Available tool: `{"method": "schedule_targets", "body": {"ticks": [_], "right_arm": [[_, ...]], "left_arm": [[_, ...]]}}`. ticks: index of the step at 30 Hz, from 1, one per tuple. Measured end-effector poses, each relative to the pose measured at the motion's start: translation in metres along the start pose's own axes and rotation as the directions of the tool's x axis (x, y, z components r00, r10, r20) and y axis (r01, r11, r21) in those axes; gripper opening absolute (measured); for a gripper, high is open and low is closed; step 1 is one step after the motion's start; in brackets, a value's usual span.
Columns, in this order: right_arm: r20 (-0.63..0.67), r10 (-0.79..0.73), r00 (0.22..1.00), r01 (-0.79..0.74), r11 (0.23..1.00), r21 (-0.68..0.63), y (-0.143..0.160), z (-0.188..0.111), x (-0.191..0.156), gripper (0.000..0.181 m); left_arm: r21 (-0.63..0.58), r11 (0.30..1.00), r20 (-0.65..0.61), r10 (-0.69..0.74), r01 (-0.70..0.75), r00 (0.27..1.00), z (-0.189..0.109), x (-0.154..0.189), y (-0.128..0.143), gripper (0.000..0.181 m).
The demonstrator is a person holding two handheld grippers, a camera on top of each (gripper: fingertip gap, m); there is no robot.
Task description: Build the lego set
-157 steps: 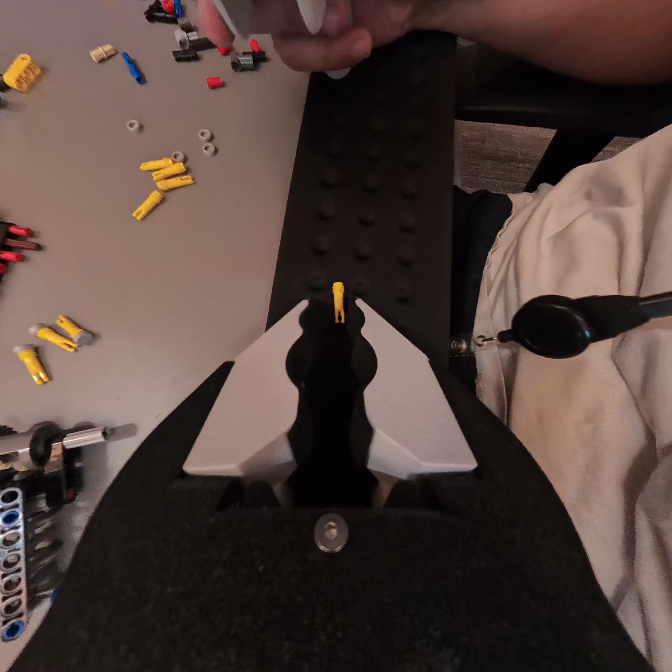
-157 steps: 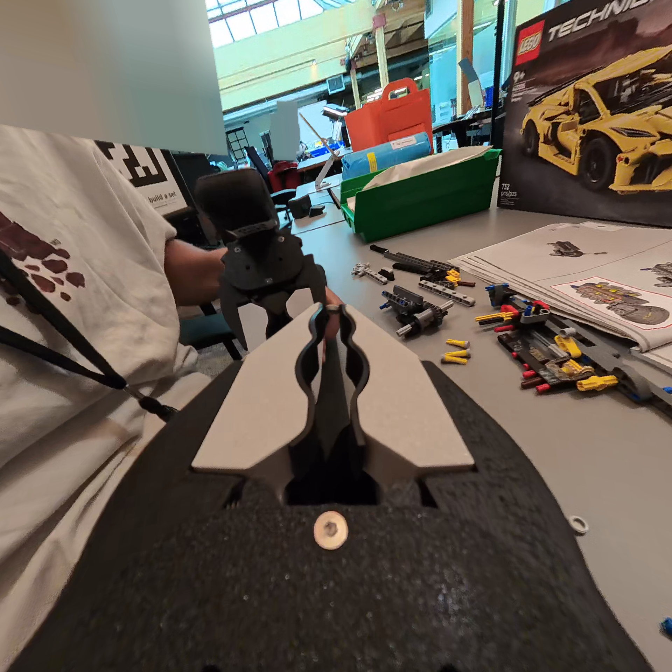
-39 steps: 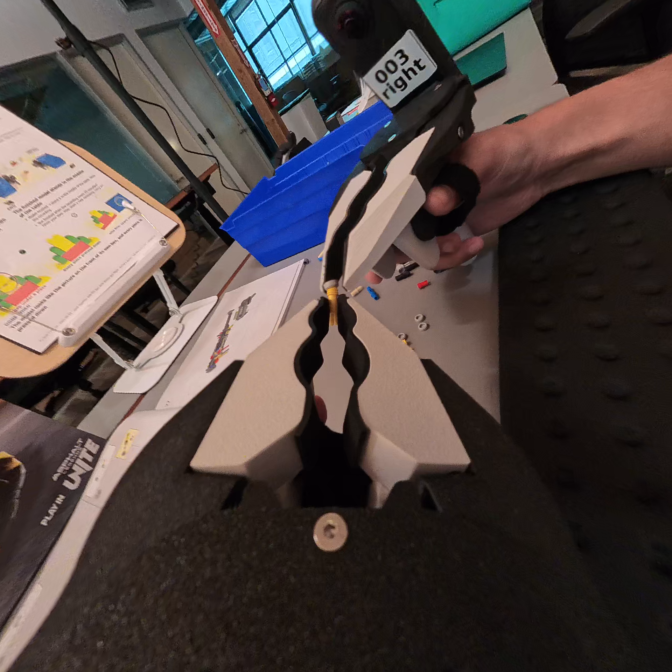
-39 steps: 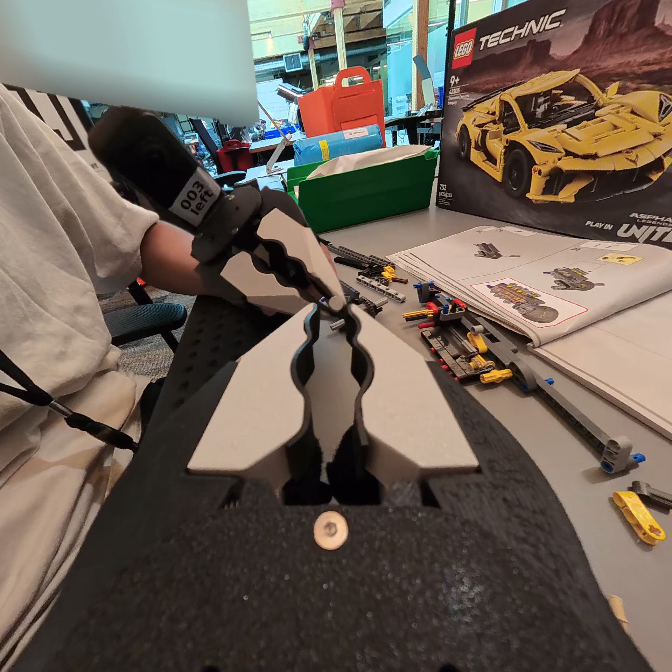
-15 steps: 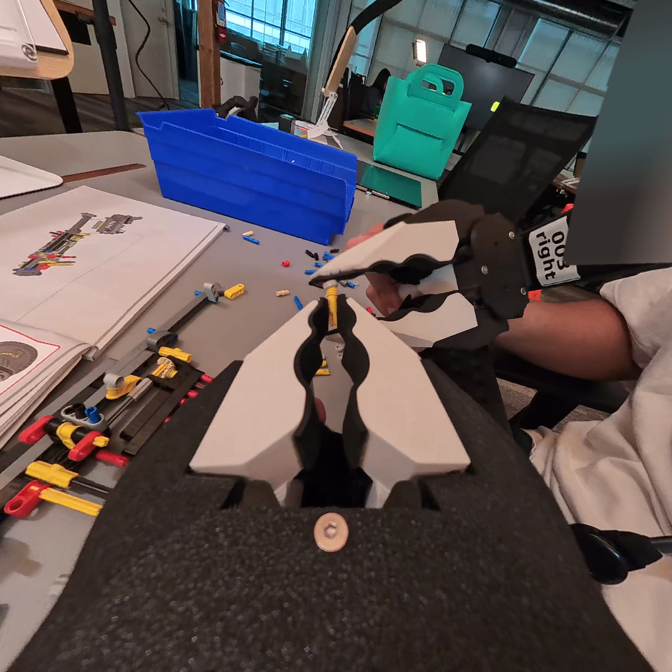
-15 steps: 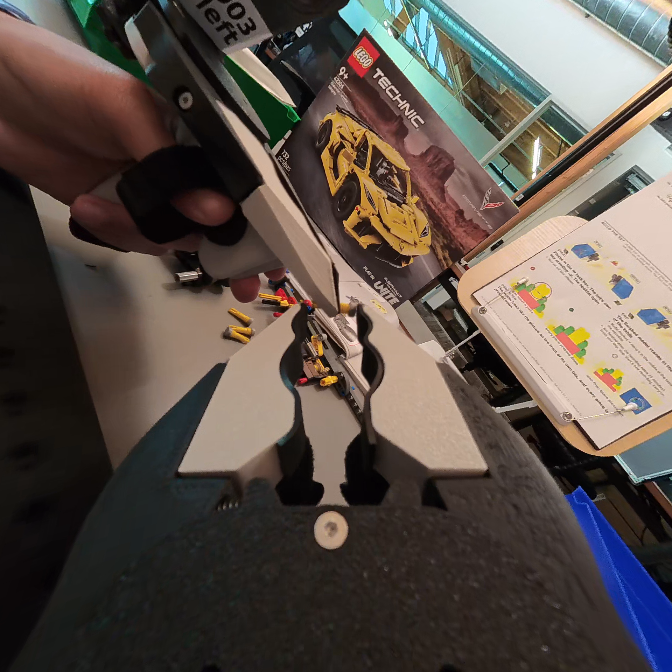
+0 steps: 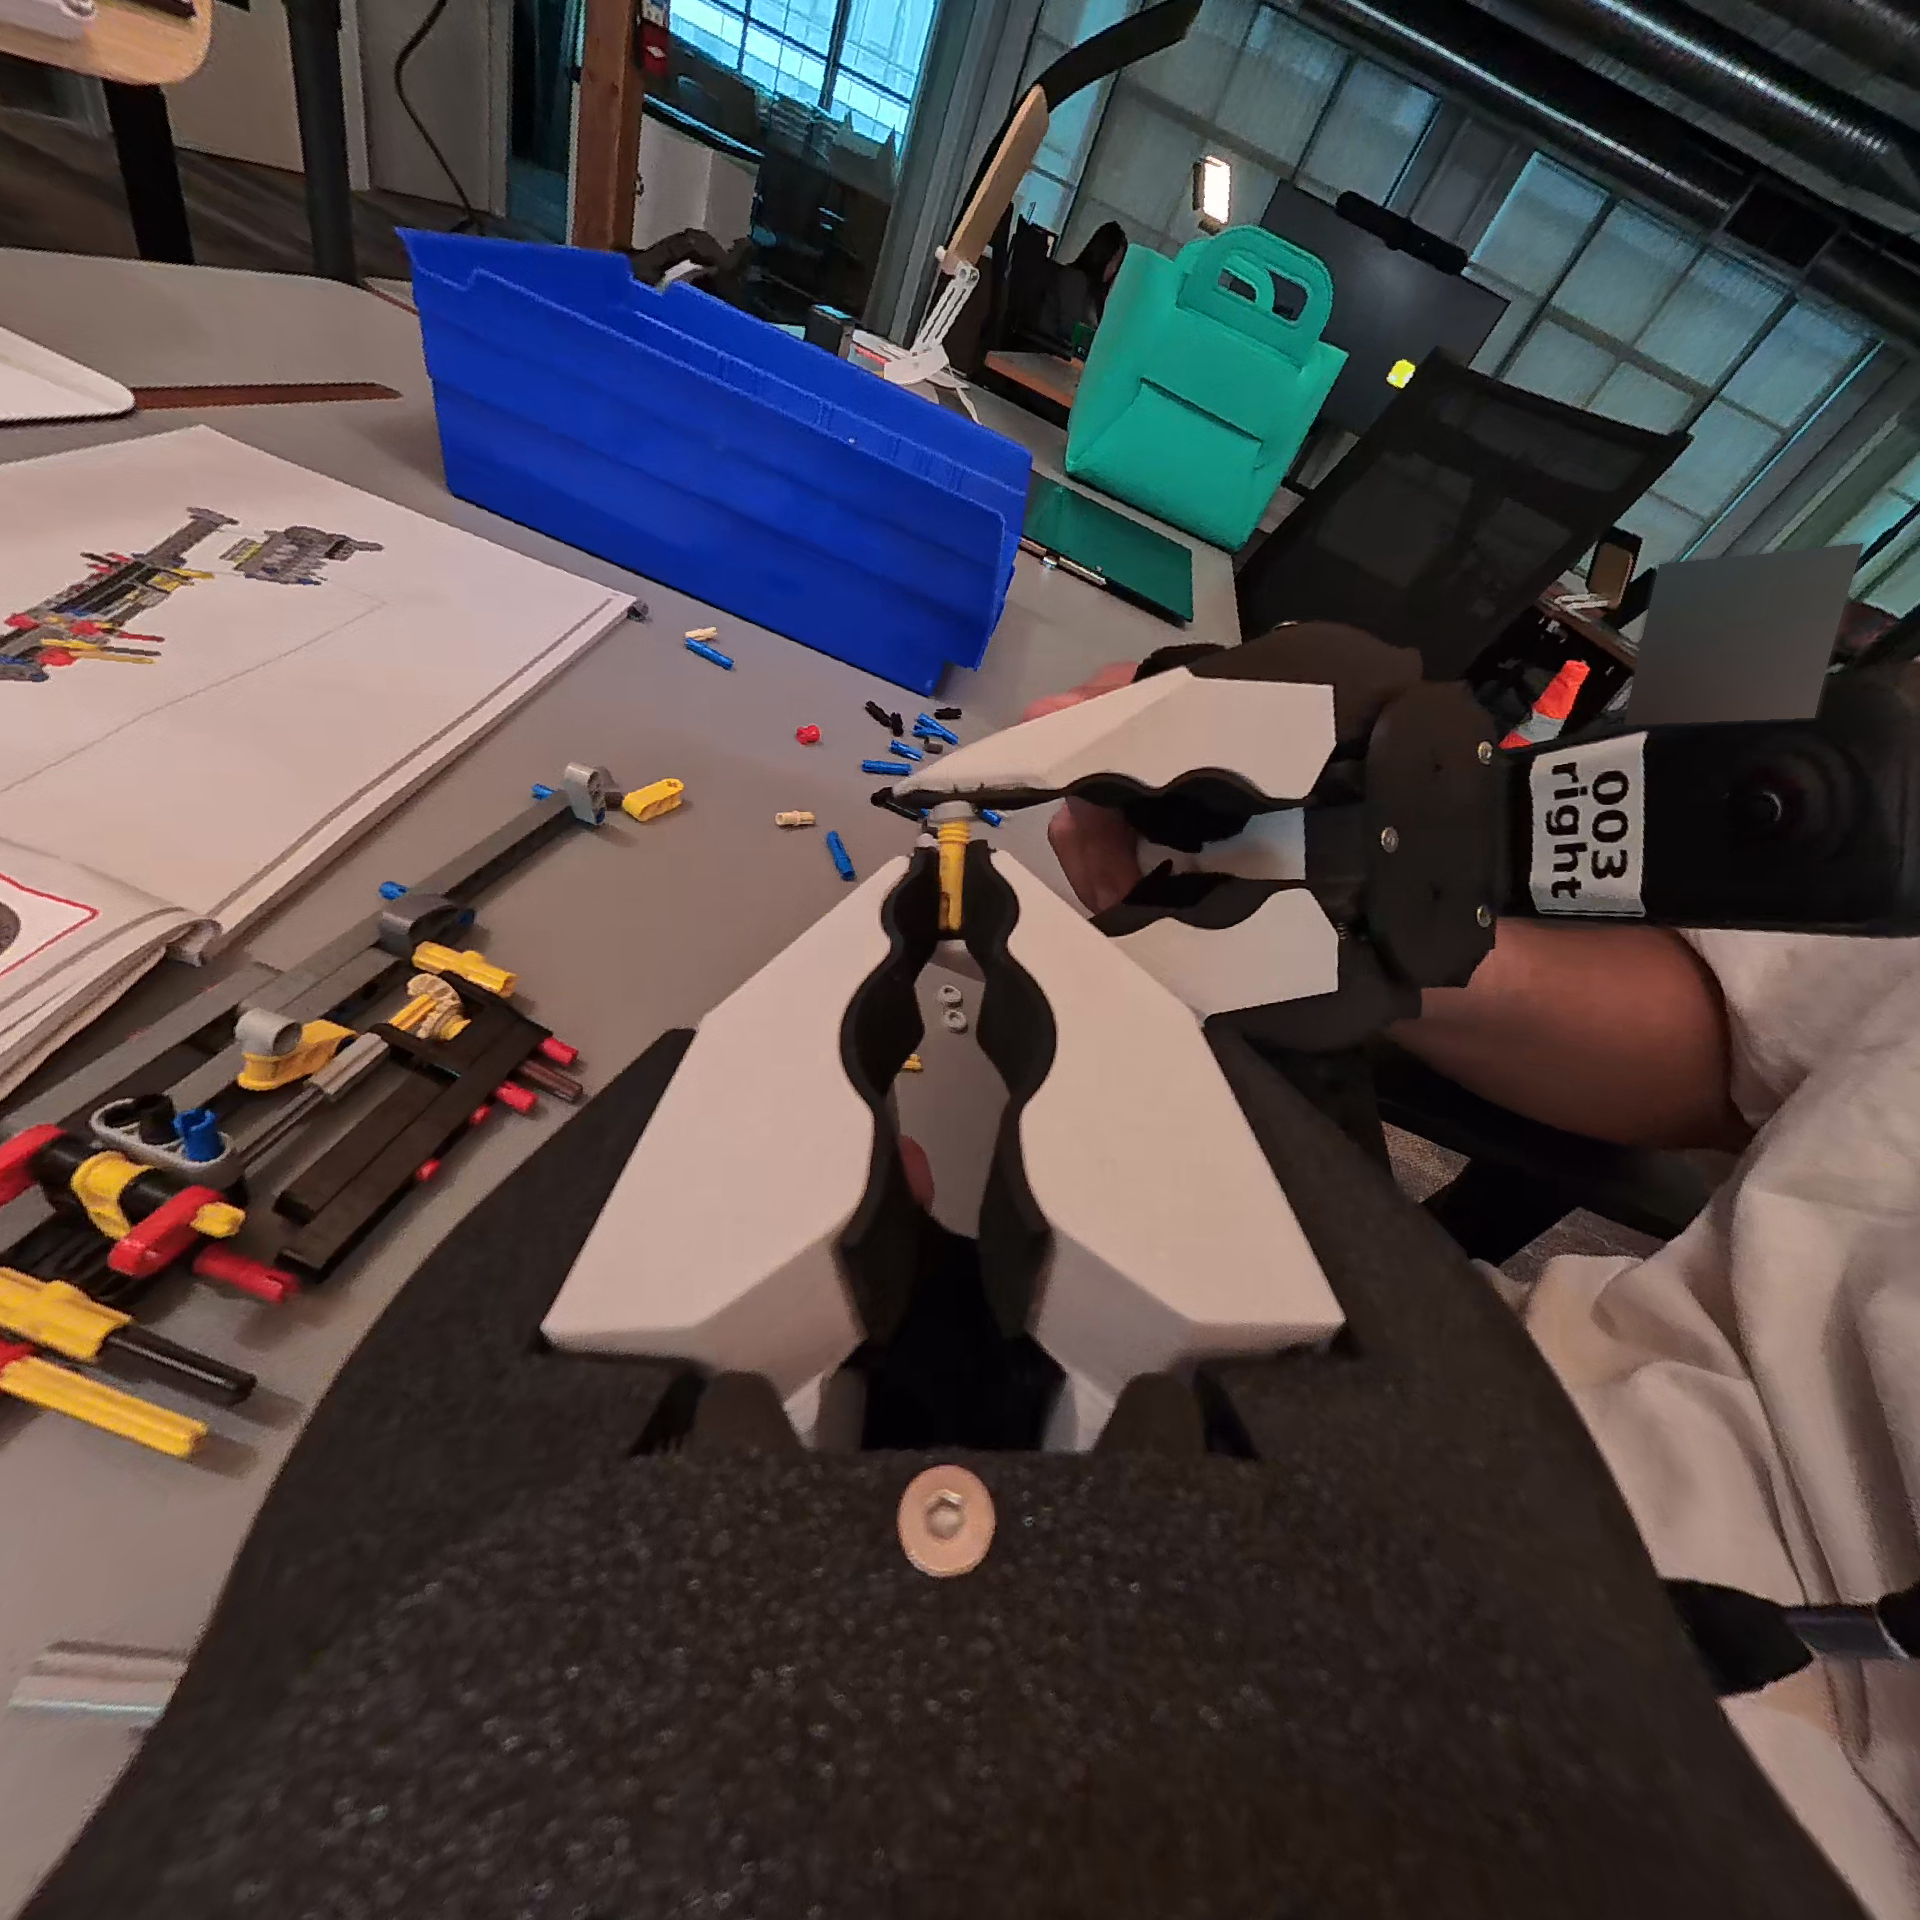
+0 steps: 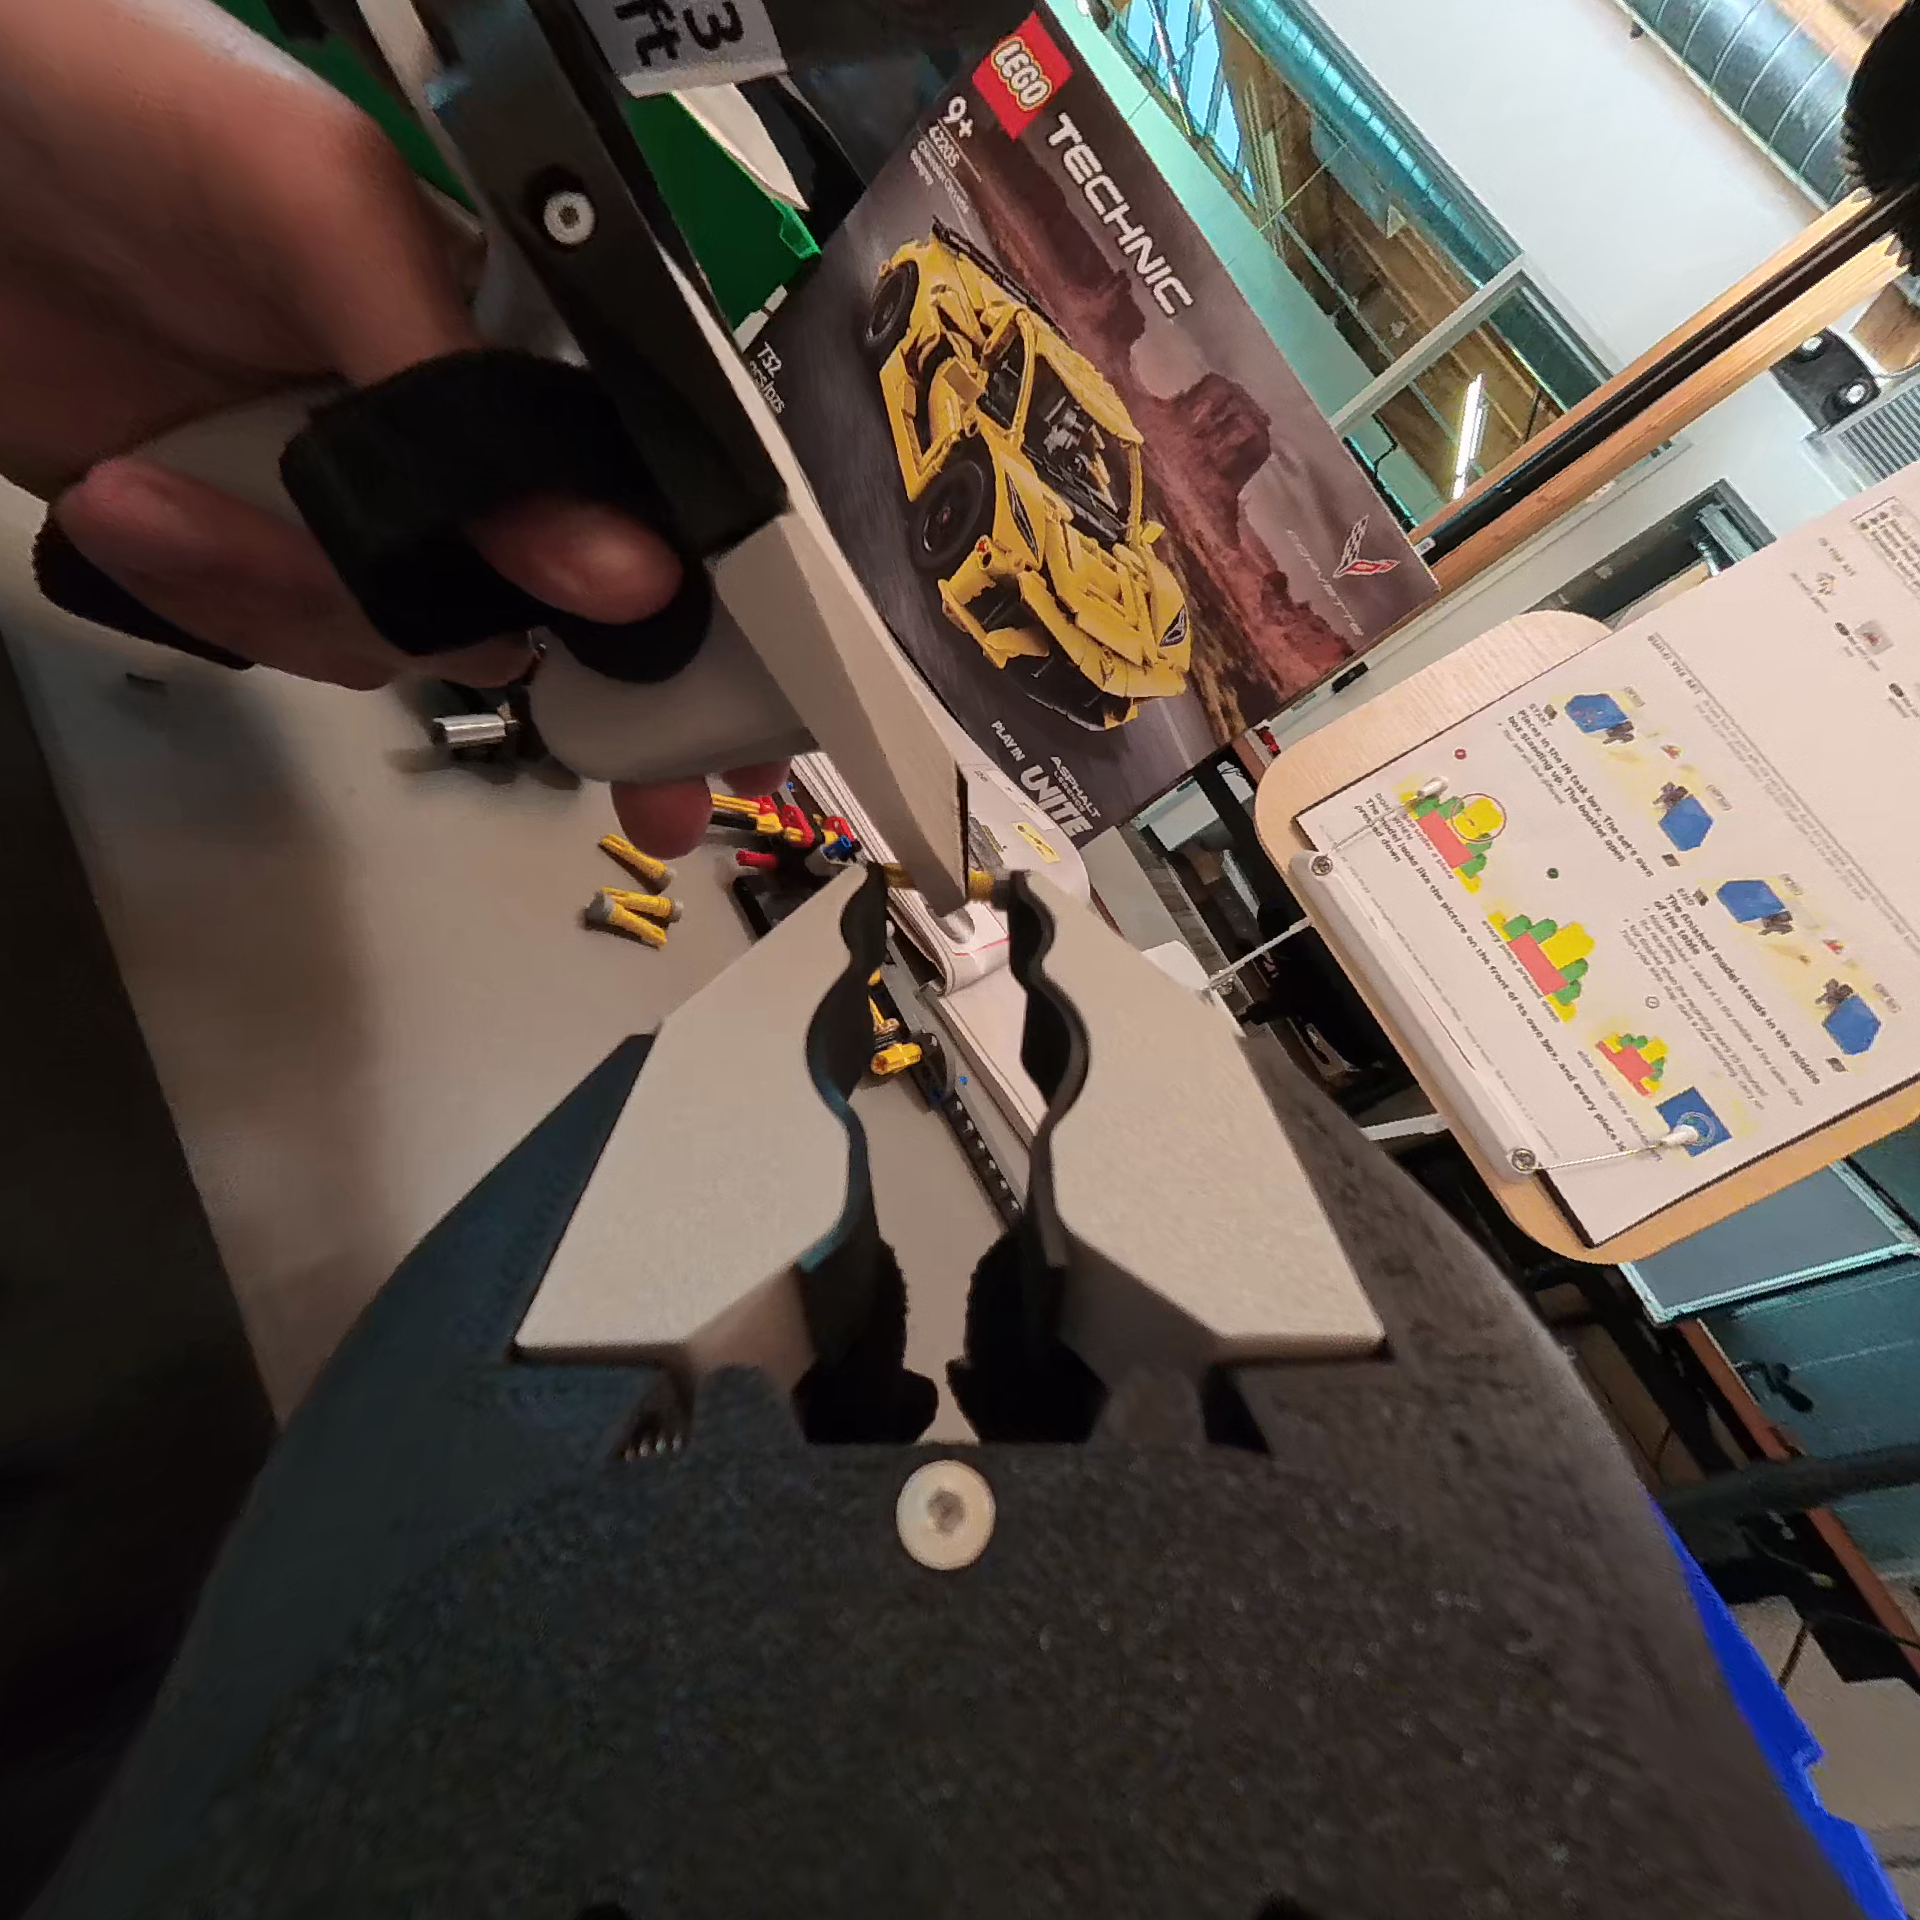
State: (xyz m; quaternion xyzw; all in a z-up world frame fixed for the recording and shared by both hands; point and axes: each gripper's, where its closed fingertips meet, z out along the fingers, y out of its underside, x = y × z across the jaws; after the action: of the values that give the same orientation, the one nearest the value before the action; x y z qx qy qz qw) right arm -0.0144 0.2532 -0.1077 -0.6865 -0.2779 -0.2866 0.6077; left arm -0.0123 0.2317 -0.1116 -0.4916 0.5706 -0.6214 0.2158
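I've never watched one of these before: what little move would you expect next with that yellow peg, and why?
Probably the open right gripper draws back: the small grey ring already sits on the tip of the yellow peg, which the left gripper pinches upright.

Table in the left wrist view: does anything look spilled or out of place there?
Yes. Small blue, black and red pins lie scattered loose on the grey table beside the blue bin, not inside it. Nothing looks damaged.

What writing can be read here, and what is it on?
I don't quote writing; it stands on:
Set box, beside a yellow car picture.
White tag on right hand-held gripper.
Sheet clipped on wooden board.
Instruction booklet: too small.
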Motion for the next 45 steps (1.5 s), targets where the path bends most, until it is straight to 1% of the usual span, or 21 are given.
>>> {"method": "schedule_targets", "body": {"ticks": [9, 15, 17, 20, 22, 23, 24, 25, 26, 27, 28, 29, 30, 31, 33, 35, 37, 39, 41, 43, 45], "right_arm": [[-0.039, 0.016, 0.999, -0.016, 1.000, -0.019, 0.002, 0.001, 0.006, 0.021], [-0.033, 0.077, 0.996, -0.078, 0.997, -0.026, 0.003, 0.001, 0.008, 0.021], [-0.038, 0.076, 0.996, -0.077, 0.997, -0.018, 0.002, 0.000, 0.010, 0.021], [-0.021, 0.094, 0.995, -0.094, 0.995, -0.020, 0.004, 0.002, 0.006, 0.022], [0.025, 0.164, 0.986, -0.163, 0.986, -0.035, 0.007, 0.005, 0.000, 0.022], [0.053, 0.179, 0.982, -0.176, 0.983, -0.053, 0.010, 0.006, -0.004, 0.024], [0.074, 0.174, 0.982, -0.169, 0.983, -0.077, 0.016, 0.005, -0.008, 0.036], [0.086, 0.178, 0.980, -0.169, 0.980, -0.101, 0.022, 0.004, -0.010, 0.038], [0.079, 0.198, 0.977, -0.188, 0.975, -0.117, 0.027, 0.002, -0.008, 0.037], [0.067, 0.231, 0.971, -0.222, 0.967, -0.121, 0.031, 0.000, -0.003, 0.035], [0.045, 0.275, 0.961, -0.269, 0.957, -0.105, 0.032, -0.002, 0.006, 0.030], [0.022, 0.325, 0.945, -0.323, 0.943, -0.083, 0.033, -0.005, 0.015, 0.026], [0.010, 0.381, 0.924, -0.380, 0.922, -0.071, 0.036, -0.006, 0.022, 0.025], [0.010, 0.437, 0.900, -0.435, 0.897, -0.074, 0.040, -0.007, 0.027, 0.025], [0.002, 0.514, 0.858, -0.513, 0.856, -0.066, 0.046, -0.008, 0.036, 0.026], [-0.009, 0.565, 0.825, -0.565, 0.823, -0.054, 0.050, -0.011, 0.042, 0.024], [-0.019, 0.597, 0.802, -0.597, 0.801, -0.055, 0.053, -0.012, 0.045, 0.023], [-0.019, 0.611, 0.792, -0.611, 0.790, -0.045, 0.054, -0.013, 0.047, 0.021], [-0.016, 0.619, 0.785, -0.619, 0.784, -0.045, 0.054, -0.013, 0.047, 0.021], [-0.012, 0.626, 0.780, -0.626, 0.778, -0.050, 0.055, -0.013, 0.046, 0.020], [-0.008, 0.636, 0.772, -0.635, 0.770, -0.055, 0.056, -0.013, 0.046, 0.020]], "left_arm": [[0.048, 0.995, -0.001, -0.086, 0.086, 0.996, 0.004, -0.002, -0.006, 0.004], [0.071, 0.992, -0.002, -0.101, 0.101, 0.995, 0.006, -0.002, -0.008, 0.004], [0.077, 0.992, -0.003, -0.099, 0.099, 0.995, 0.006, -0.001, -0.010, 0.004], [0.049, 0.997, 0.019, -0.068, 0.067, 0.997, 0.006, -0.004, -0.007, 0.004], [-0.007, 1.000, 0.042, -0.018, 0.018, 0.999, 0.005, -0.008, -0.001, 0.004], [-0.054, 0.998, 0.070, 0.039, -0.035, 0.997, 0.003, -0.012, 0.003, 0.004], [-0.107, 0.987, 0.116, 0.128, -0.116, 0.985, -0.003, -0.020, 0.006, 0.004], [-0.179, 0.960, 0.170, 0.244, -0.213, 0.955, -0.012, -0.031, 0.010, 0.004], [-0.276, 0.913, 0.211, 0.361, -0.299, 0.908, -0.022, -0.043, 0.016, 0.004], [-0.381, 0.852, 0.222, 0.461, -0.359, 0.859, -0.031, -0.052, 0.026, 0.004], [-0.488, 0.784, 0.212, 0.533, -0.384, 0.819, -0.041, -0.060, 0.039, 0.003], [-0.580, 0.723, 0.201, 0.574, -0.376, 0.794, -0.049, -0.066, 0.052, 0.004], [-0.638, 0.683, 0.202, 0.593, -0.355, 0.779, -0.055, -0.069, 0.061, 0.004], [-0.653, 0.678, 0.217, 0.594, -0.338, 0.775, -0.056, -0.068, 0.065, 0.004], [-0.638, 0.723, 0.277, 0.535, -0.263, 0.798, -0.052, -0.062, 0.066, 0.004], [-0.673, 0.721, 0.320, 0.484, -0.164, 0.814, -0.053, -0.064, 0.075, 0.004], [-0.682, 0.725, 0.394, 0.471, -0.093, 0.789, -0.056, -0.071, 0.079, 0.004], [-0.679, 0.733, 0.433, 0.444, -0.040, 0.784, -0.056, -0.069, 0.082, 0.004], [-0.682, 0.731, 0.447, 0.448, -0.030, 0.774, -0.054, -0.065, 0.084, 0.004], [-0.680, 0.733, 0.428, 0.421, -0.022, 0.800, -0.048, -0.056, 0.089, 0.004], [-0.673, 0.740, 0.434, 0.399, -0.004, 0.808, -0.044, -0.056, 0.093, 0.004]]}}
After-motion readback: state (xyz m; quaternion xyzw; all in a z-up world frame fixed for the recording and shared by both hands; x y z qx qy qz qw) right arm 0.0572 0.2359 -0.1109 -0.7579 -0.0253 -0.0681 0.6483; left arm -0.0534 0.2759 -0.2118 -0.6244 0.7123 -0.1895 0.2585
